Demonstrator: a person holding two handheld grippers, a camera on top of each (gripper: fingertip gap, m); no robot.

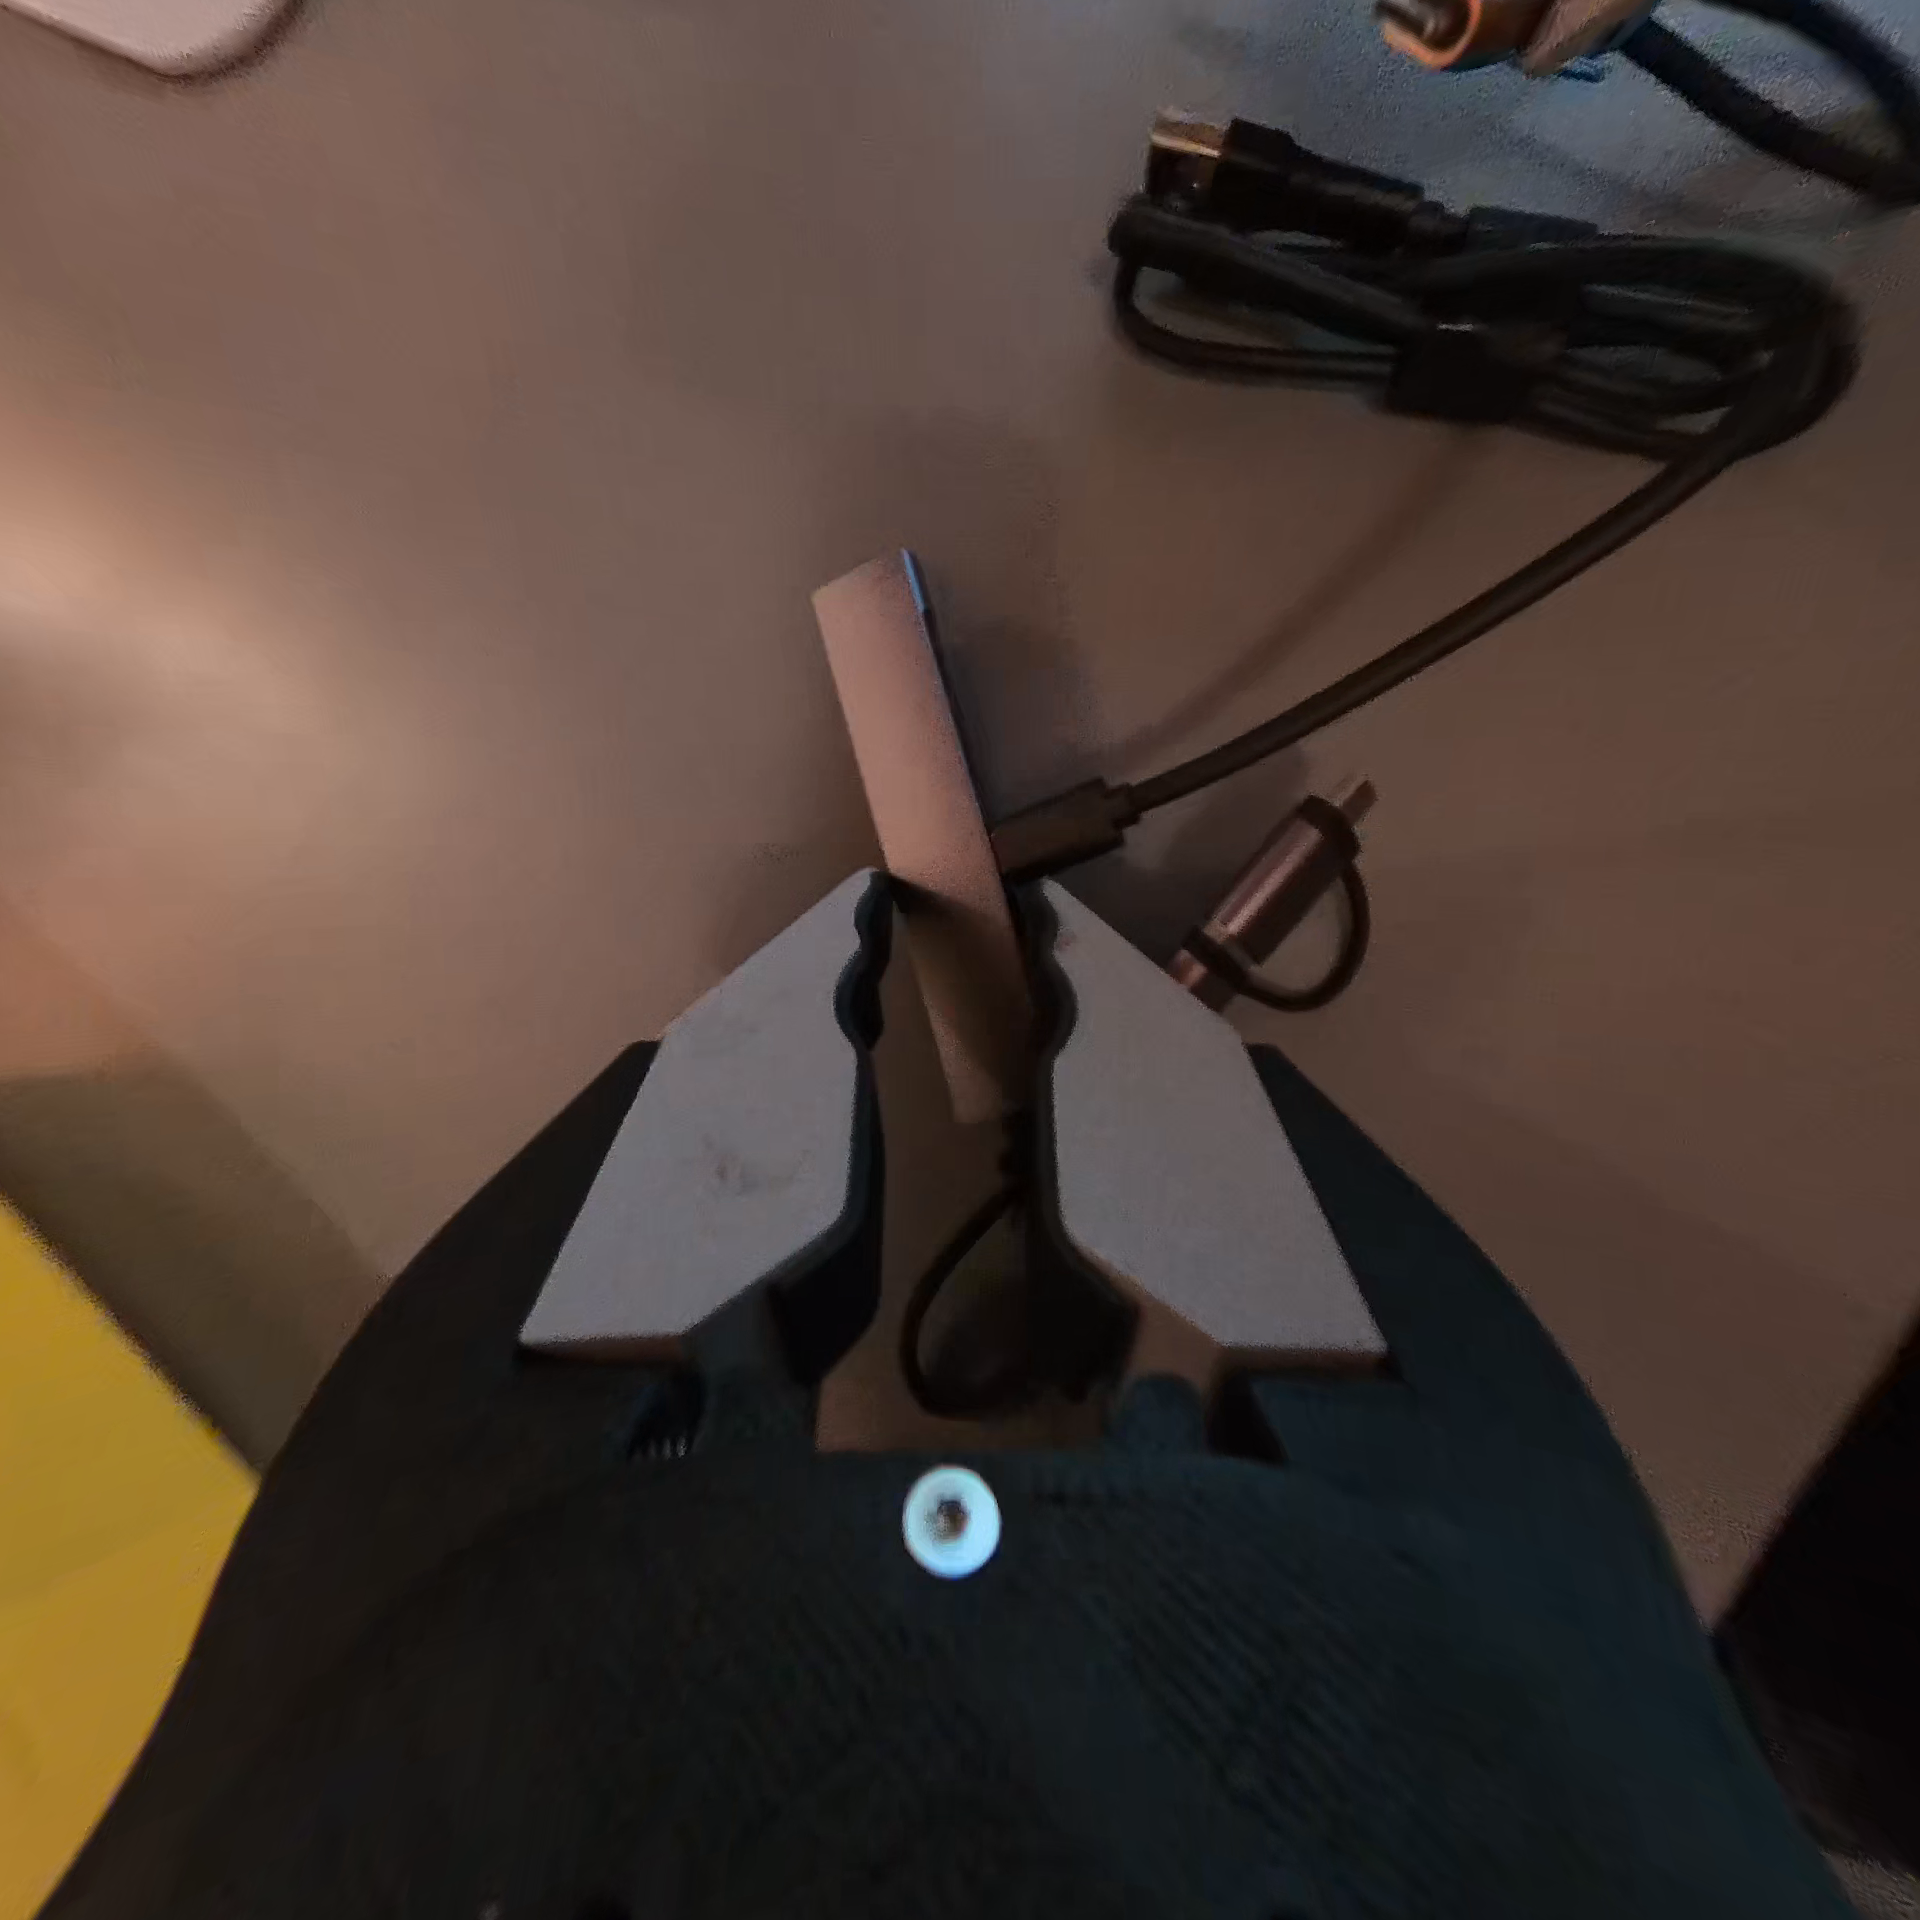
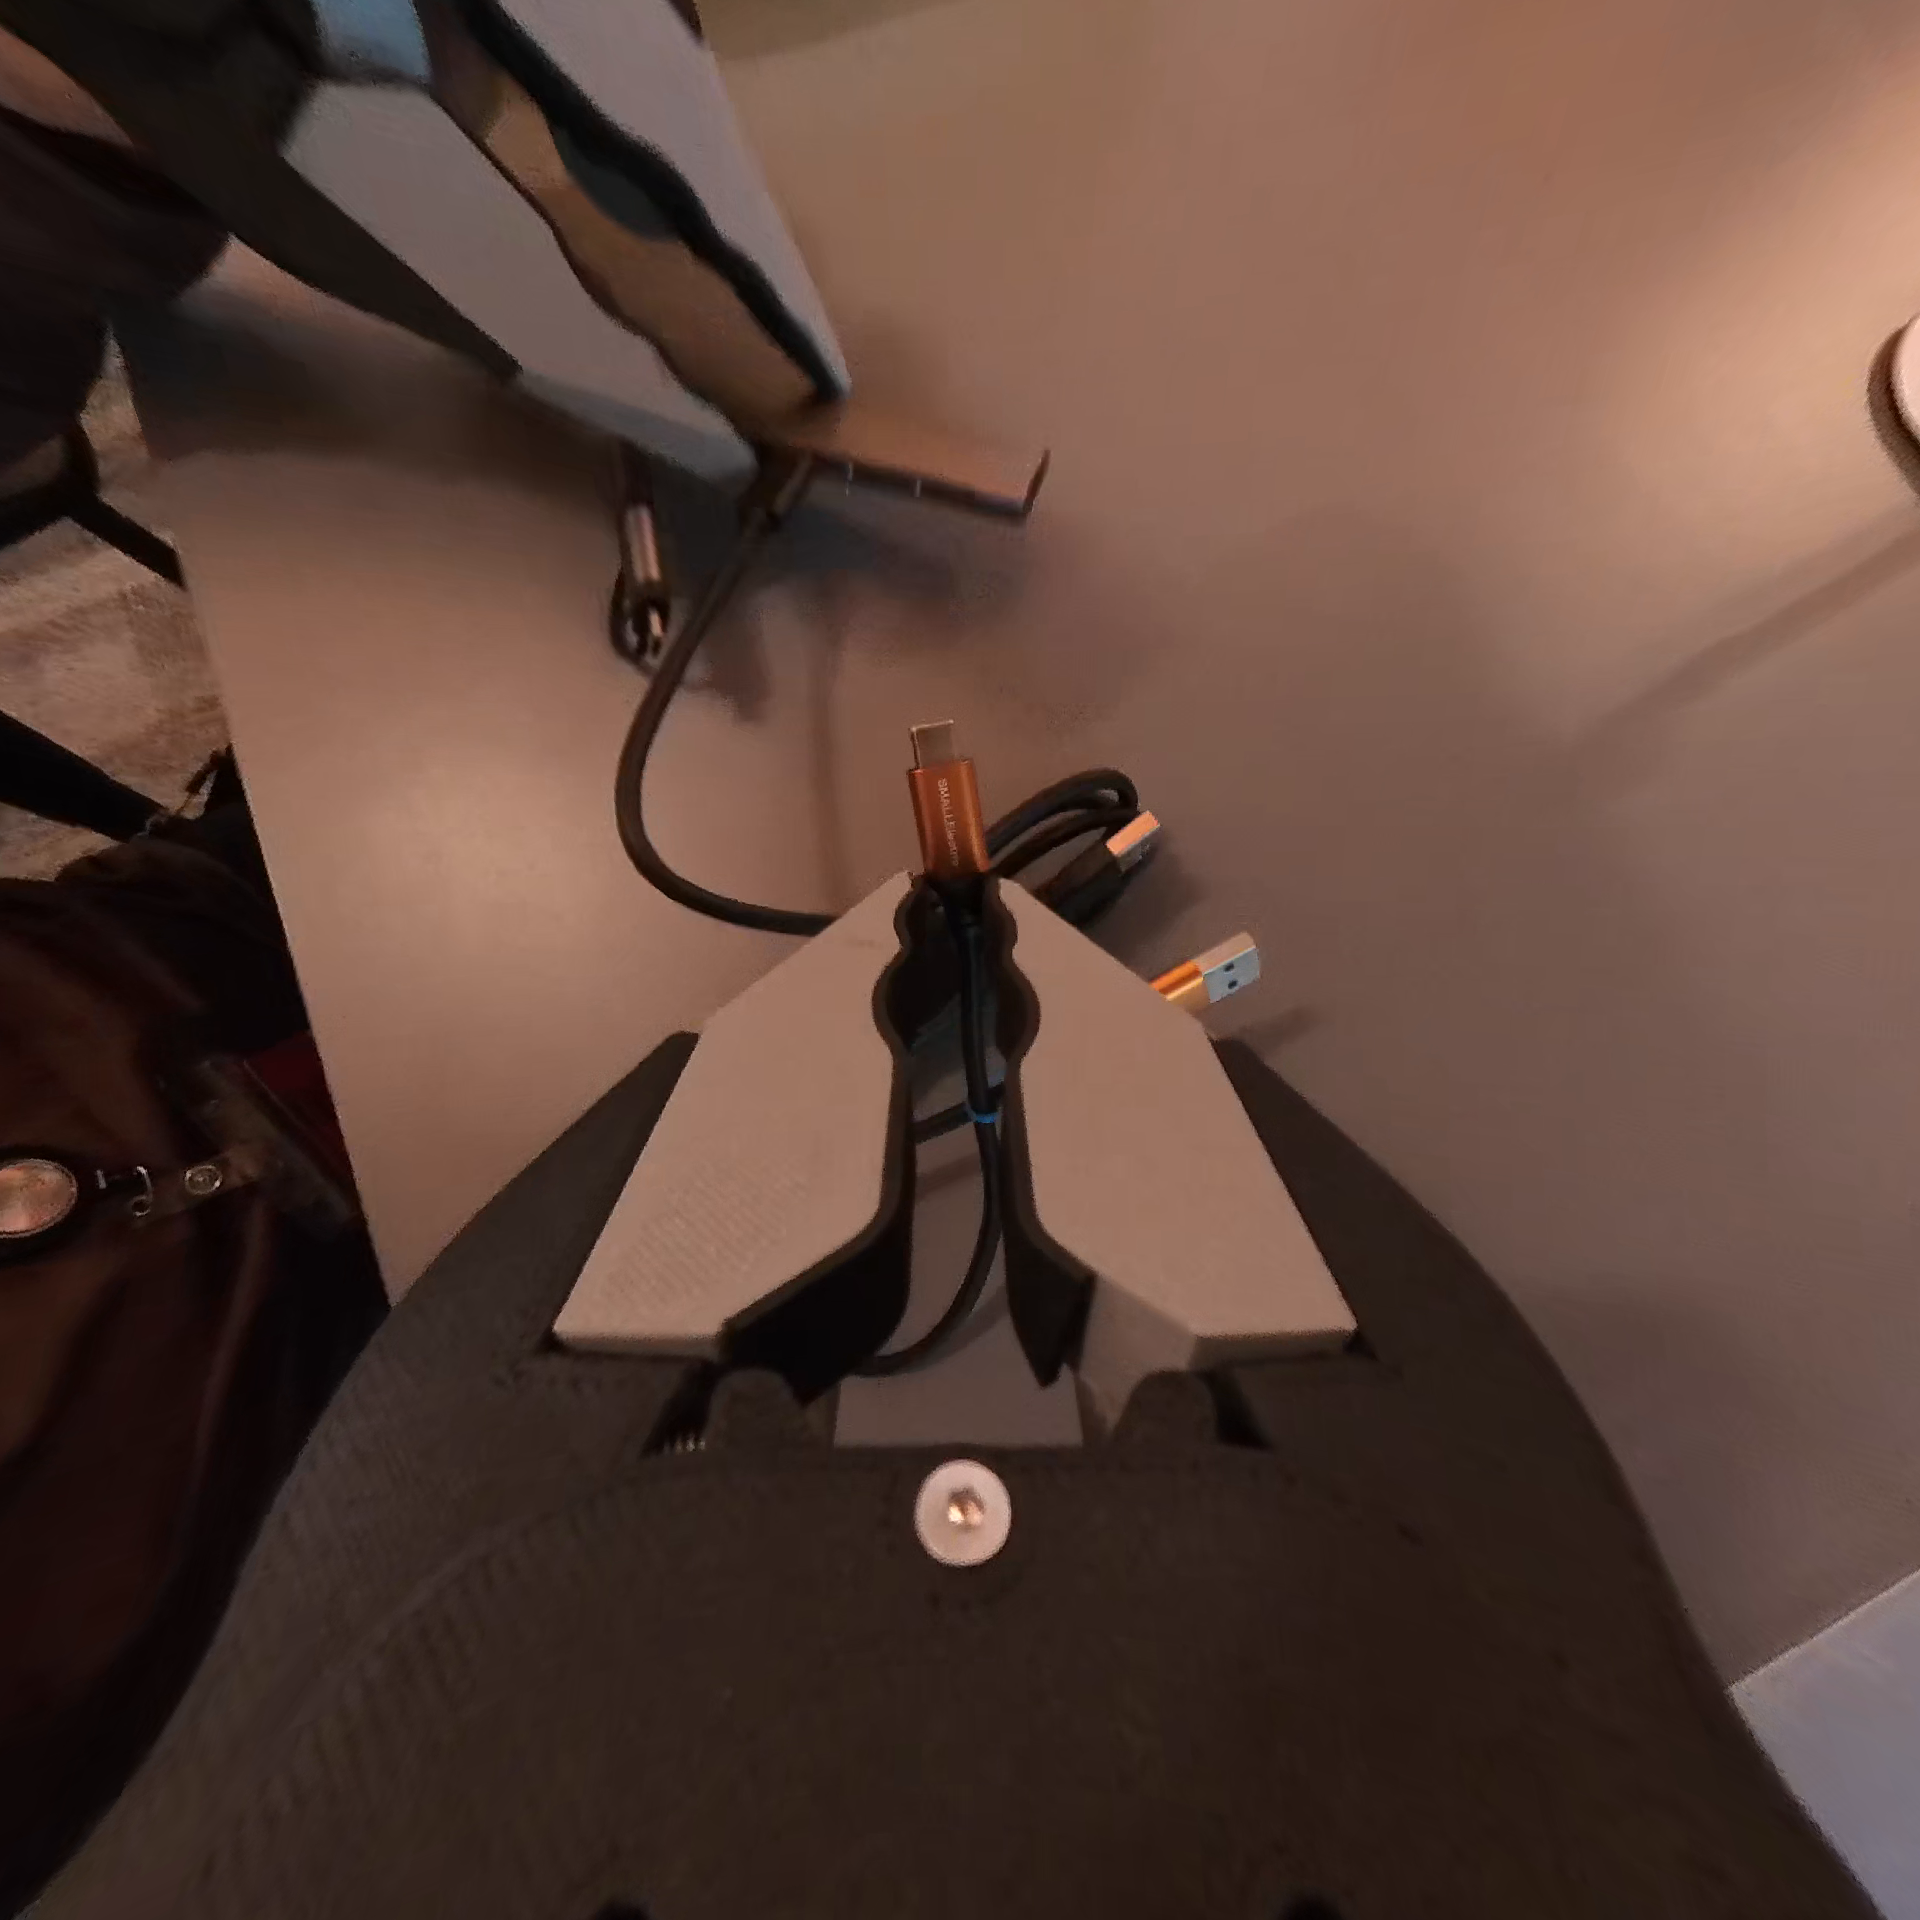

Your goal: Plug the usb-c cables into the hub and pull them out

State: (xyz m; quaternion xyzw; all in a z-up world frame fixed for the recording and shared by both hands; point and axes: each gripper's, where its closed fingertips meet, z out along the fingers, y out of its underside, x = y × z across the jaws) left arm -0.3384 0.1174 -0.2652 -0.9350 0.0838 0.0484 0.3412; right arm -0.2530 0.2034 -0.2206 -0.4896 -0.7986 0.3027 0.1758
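Observation:
My left gripper [image 1: 961, 899] is shut on the slim grey hub [image 1: 909, 748], held on edge above the table. A black USB-C cable [image 1: 1060, 831] is plugged into the hub's right side and runs to a bundled black coil [image 1: 1507, 322]. The hub's own adapter plug [image 1: 1278, 894] lies beside it. My right gripper [image 2: 956, 883] is shut on an orange USB-C plug [image 2: 943, 816], tip pointing forward, apart from the hub [image 2: 935, 473]. The left gripper [image 2: 644, 260] shows at the top left of the right wrist view, holding the hub.
A second orange USB-A plug [image 2: 1216, 977] and a black coil with a USB-A plug [image 2: 1101, 842] lie on the grey table [image 2: 1455, 520]. A white object [image 1: 156, 31] sits at the far left. A yellow thing [image 1: 94, 1507] is near left. The table edge [image 2: 270, 831] runs on the left. My hands' fingertips stand some 15 cm from each other. The white object [image 1: 156, 31] is about equally far from each gripper, around 30 cm.

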